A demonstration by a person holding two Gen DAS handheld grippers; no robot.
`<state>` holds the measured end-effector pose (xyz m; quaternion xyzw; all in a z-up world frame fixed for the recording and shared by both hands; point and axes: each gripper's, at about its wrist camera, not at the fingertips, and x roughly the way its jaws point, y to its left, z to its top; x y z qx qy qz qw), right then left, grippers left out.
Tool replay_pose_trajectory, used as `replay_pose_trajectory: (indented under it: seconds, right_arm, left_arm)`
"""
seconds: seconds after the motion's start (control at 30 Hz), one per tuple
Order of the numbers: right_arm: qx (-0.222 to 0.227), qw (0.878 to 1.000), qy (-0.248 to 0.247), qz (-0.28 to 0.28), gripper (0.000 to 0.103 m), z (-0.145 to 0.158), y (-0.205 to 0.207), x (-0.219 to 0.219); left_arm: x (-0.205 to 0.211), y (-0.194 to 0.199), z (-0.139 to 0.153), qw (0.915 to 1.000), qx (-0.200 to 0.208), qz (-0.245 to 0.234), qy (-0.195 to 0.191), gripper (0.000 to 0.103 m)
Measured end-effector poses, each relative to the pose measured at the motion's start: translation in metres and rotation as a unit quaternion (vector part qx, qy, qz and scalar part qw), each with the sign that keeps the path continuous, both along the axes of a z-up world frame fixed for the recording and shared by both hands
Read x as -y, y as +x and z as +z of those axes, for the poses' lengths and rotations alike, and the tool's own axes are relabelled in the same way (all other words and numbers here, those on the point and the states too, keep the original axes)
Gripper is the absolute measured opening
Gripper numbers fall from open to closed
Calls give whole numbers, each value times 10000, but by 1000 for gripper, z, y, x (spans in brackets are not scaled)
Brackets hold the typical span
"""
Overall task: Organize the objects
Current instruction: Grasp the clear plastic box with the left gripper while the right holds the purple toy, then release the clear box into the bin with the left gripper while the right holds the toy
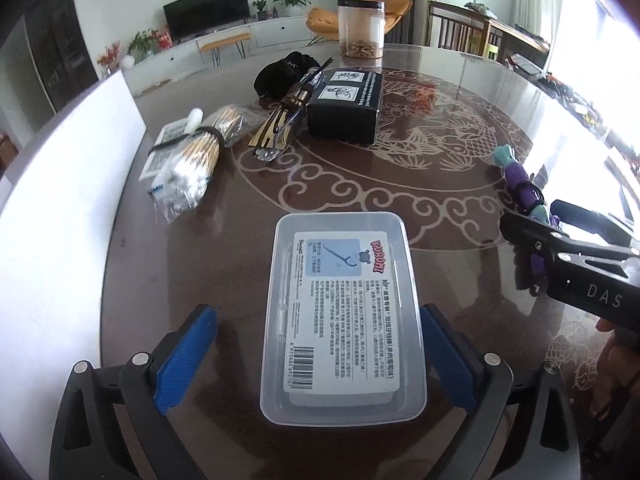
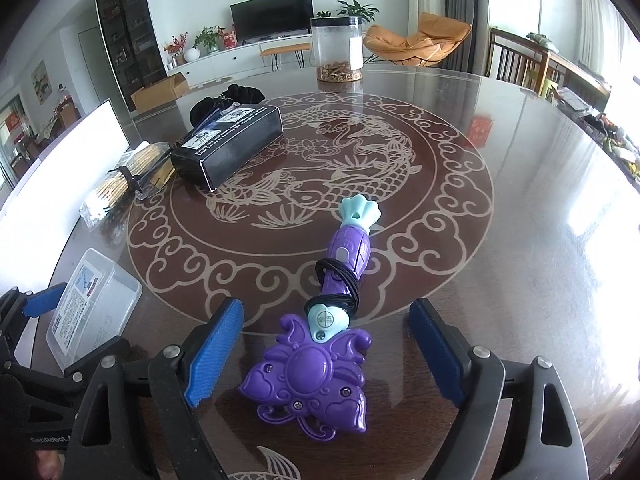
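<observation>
Purple toy wand (image 2: 316,344) is lying between the right tongs (image 2: 324,356), standing wide, its long axis running away, pads seemingly clear; the left tongs (image 1: 316,356) are gaping around the clear box (image 1: 340,320).

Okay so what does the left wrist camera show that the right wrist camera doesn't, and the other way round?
Only the left wrist view shows the left claw from behind, open astride the clear plastic box, plus the folded glasses leaning on the black box.

Only the right wrist view shows the right claw open around the purple toy wand's flower head, and a cardboard carton on the floor.

Both show the table, jar, cotton swab bundle, television and orange chair.
</observation>
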<state>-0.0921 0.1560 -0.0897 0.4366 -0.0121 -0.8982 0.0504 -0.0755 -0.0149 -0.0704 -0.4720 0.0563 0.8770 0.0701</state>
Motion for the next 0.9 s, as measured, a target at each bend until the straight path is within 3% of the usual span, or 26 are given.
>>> replay_pose_trajectory:
  seconds: [0.03, 0.4, 0.47, 0.5, 0.57, 0.63, 0.77, 0.83, 0.9]
  right_arm:
    - [1, 10000, 1, 0, 86, 0, 0, 0]
    - [-3, 10000, -43, 2, 87, 0, 0, -1]
    - [-35, 9993, -372, 88, 87, 2, 1, -8]
    - [-83, 9974, -720, 64, 87, 6, 1, -17]
    - [-276, 9864, -1584, -331, 87, 18, 4, -50]
    - [-284, 9809, -1831, -600, 86, 29, -1, -72]
    - [466, 9836, -1640, -593, 83, 34, -28, -67]
    - [961, 9875, -1177, -414, 79, 27, -43, -39]
    - [1133, 9913, -595, -304, 75, 20, -48, -13]
  left_arm:
    - [4, -1, -2, 9999, 59, 82, 137, 103]
    - [4, -2, -3, 9999, 125, 30, 109, 103]
    - [3, -6, -1, 9995, 290, -40, 95, 102]
    - [3, -5, 0, 9996, 259, -77, 93, 97]
    - [4, 1, 5, 9998, 0, -146, 113, 62]
    - [5, 5, 6, 9999, -97, -96, 91, 62]
    - [9, 13, 6, 9994, -257, 3, 214, 62]
    - [11, 18, 11, 9990, -388, 38, 224, 62]
    - [14, 25, 19, 9982, -546, 63, 255, 62]
